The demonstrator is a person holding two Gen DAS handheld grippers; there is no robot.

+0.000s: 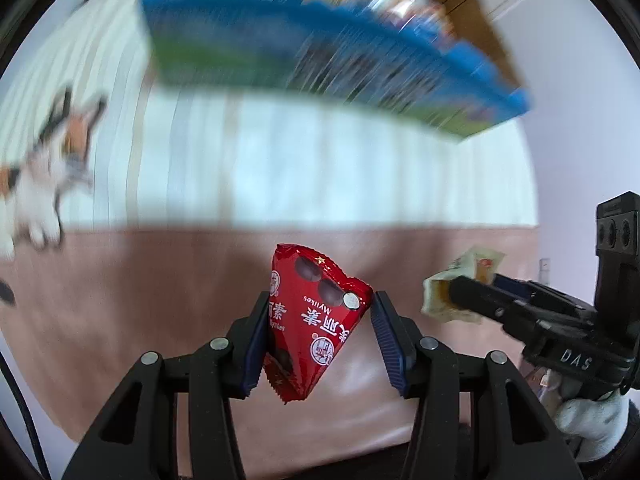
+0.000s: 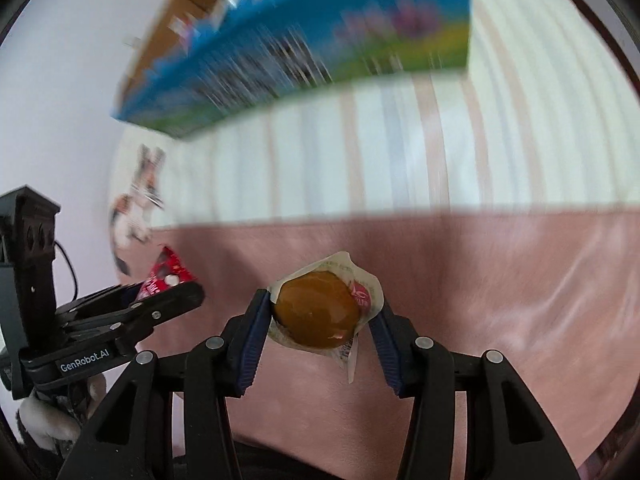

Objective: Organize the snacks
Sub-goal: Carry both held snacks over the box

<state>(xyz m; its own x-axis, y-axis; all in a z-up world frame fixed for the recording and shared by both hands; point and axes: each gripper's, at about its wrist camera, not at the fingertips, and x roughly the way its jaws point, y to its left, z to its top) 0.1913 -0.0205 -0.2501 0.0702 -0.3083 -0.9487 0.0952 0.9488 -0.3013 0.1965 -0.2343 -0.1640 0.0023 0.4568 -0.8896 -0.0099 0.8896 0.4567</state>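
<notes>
Left wrist view
Red packet [image 1: 316, 320]: one glossy red snack packet with white Chinese characters, the word "Mylikes" and dark round chocolate balls printed on it; it stands tilted between the pads, its crimped top edge upward.
Left tool [image 1: 320, 316]: the left pad presses the packet's side; the right pad stands just beside its other edge, and I cannot tell whether it touches. The packet sits off the surface, so the tool is clamped on it.
Right tool [image 1: 460, 300]: seen from the side at the right edge, closed on a pale wrapper [image 1: 460, 292], held by a white-gloved hand [image 1: 592, 420].
Surface: pink blanket [image 1: 140, 300] below, a white cloth with pale stripes [image 1: 280, 160] beyond it.
Box [image 1: 320, 48]: one blue and green box, blurred, with mixed packets inside.
Cat print [image 1: 48, 168]: one, blurred, at the left.

Right wrist view
Sealed snack [image 2: 320, 310]: one round, brown, glossy item in a clear and white wrapper with a red mark, held above the pink blanket [image 2: 500, 300].
Right tool [image 2: 322, 312]: both blue pads grip the wrapper's edges.
Left tool [image 2: 172, 288]: at the left, holding the red packet [image 2: 166, 276].
Room: striped cloth [image 2: 380, 160], blurred blue box [image 2: 320, 40], pale wall [image 2: 60, 100].
</notes>
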